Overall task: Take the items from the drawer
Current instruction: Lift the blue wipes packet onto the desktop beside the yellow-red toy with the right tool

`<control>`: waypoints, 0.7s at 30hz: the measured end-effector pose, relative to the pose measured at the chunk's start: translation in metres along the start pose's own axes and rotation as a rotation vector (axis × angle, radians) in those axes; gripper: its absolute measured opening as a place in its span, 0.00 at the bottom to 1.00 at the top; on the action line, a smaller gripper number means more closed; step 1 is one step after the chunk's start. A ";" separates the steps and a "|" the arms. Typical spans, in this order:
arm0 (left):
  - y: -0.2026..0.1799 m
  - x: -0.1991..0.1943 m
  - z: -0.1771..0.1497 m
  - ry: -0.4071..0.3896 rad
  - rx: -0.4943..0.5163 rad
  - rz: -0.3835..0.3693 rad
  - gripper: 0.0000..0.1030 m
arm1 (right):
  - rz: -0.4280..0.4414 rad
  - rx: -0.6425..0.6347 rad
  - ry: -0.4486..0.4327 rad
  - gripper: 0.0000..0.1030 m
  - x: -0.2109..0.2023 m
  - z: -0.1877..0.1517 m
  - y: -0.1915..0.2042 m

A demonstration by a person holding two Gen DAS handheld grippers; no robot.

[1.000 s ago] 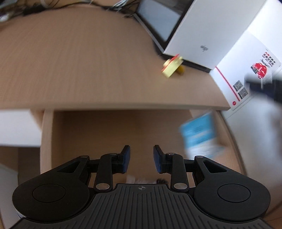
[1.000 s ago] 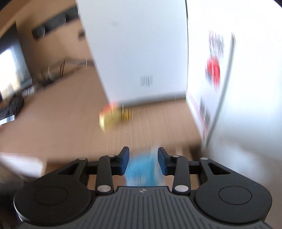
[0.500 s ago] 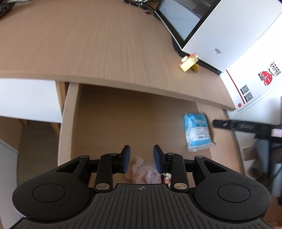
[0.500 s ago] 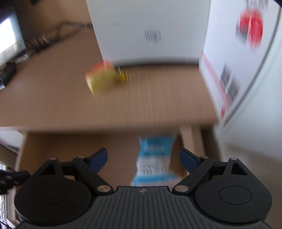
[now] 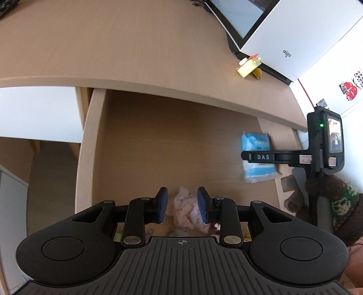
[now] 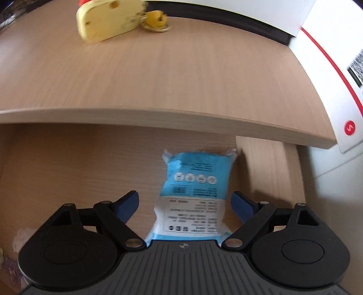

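The wooden drawer (image 5: 158, 140) stands pulled out under the desk top. A blue and white packet (image 6: 195, 181) lies flat at its right side. My right gripper (image 6: 185, 199) hangs over the packet's near end, its jaws wide and closing; the blue pads stand clear of the packet on both sides. From the left wrist view the right gripper (image 5: 249, 156) crosses the packet (image 5: 256, 140) sideways. A crumpled pink wad (image 5: 186, 208) lies in the drawer's front. My left gripper (image 5: 182, 199) is open above it, the wad showing between the pads.
A yellow cheese-shaped keyring (image 6: 109, 19) lies on the desk top (image 5: 113, 45), in front of a white box (image 5: 295, 38) and a dark-framed screen (image 5: 236, 18). A white sheet with red print (image 5: 340, 79) stands at the right. A patterned sleeve (image 5: 340, 204) holds the right gripper.
My right gripper has dropped from desk height to just over the packet, and its jaws have spread from narrow to wide. My left gripper moved slightly, bringing the pink wad between its fingers.
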State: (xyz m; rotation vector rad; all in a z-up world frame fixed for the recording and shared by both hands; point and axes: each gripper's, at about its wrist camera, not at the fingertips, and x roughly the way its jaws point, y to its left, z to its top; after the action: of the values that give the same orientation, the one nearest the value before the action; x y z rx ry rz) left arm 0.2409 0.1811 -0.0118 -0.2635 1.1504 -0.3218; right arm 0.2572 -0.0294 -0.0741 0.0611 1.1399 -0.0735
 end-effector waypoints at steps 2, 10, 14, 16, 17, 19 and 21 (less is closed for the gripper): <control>0.001 0.001 -0.002 0.009 0.002 0.003 0.30 | 0.039 -0.003 0.027 0.55 0.000 -0.004 0.002; -0.004 0.013 -0.010 0.043 0.022 -0.053 0.30 | 0.233 0.044 0.072 0.48 -0.042 -0.051 0.011; -0.007 0.009 -0.015 0.050 0.060 -0.092 0.30 | 0.236 0.109 -0.018 0.48 -0.087 -0.053 -0.004; -0.007 0.006 -0.017 0.052 0.079 -0.103 0.30 | 0.213 0.176 -0.107 0.48 -0.115 -0.044 -0.016; -0.006 0.005 -0.018 0.054 0.085 -0.113 0.30 | 0.201 0.202 -0.152 0.48 -0.129 -0.038 -0.023; -0.006 0.002 -0.019 0.049 0.103 -0.131 0.30 | 0.164 0.255 -0.229 0.48 -0.150 -0.024 -0.037; -0.007 0.000 -0.020 0.041 0.128 -0.129 0.30 | 0.130 0.280 -0.290 0.48 -0.157 -0.005 -0.046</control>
State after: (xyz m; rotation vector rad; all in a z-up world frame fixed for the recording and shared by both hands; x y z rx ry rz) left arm 0.2213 0.1738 -0.0175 -0.2197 1.1505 -0.5151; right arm 0.1831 -0.0709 0.0655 0.3627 0.8279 -0.1219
